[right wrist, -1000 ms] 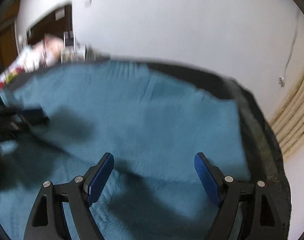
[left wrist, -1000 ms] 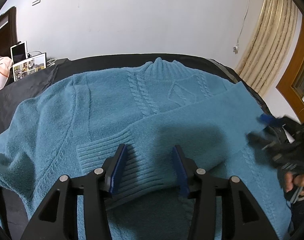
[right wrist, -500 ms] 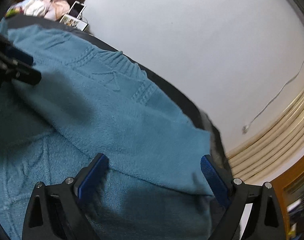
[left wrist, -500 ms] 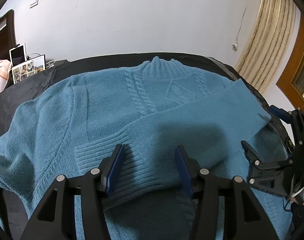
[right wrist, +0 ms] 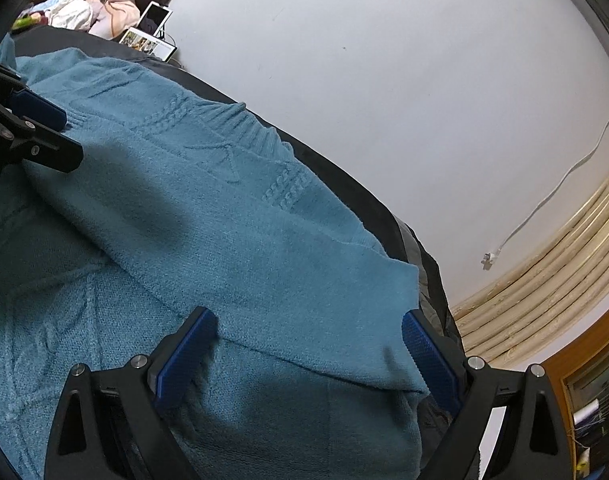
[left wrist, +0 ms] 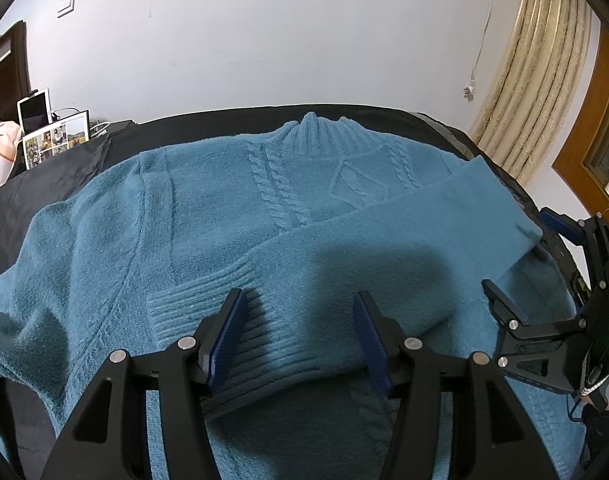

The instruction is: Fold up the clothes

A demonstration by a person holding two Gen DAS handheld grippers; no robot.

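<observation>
Sweater, blue cable-knit, lies front-up on a dark bed cover, one sleeve folded across the chest; thick and limp, it should sag and stretch if lifted by one point, so the ribbed cuff and the shoulder fold look the firmest holds. Left gripper straddles the cuff with its jaws opening and pads clear of the knit, while right gripper stands wide and released over the sleeve's shoulder end. Hem and near edge are cut off below both views, the other sleeve runs out of frame, and the person is barely seen.
</observation>
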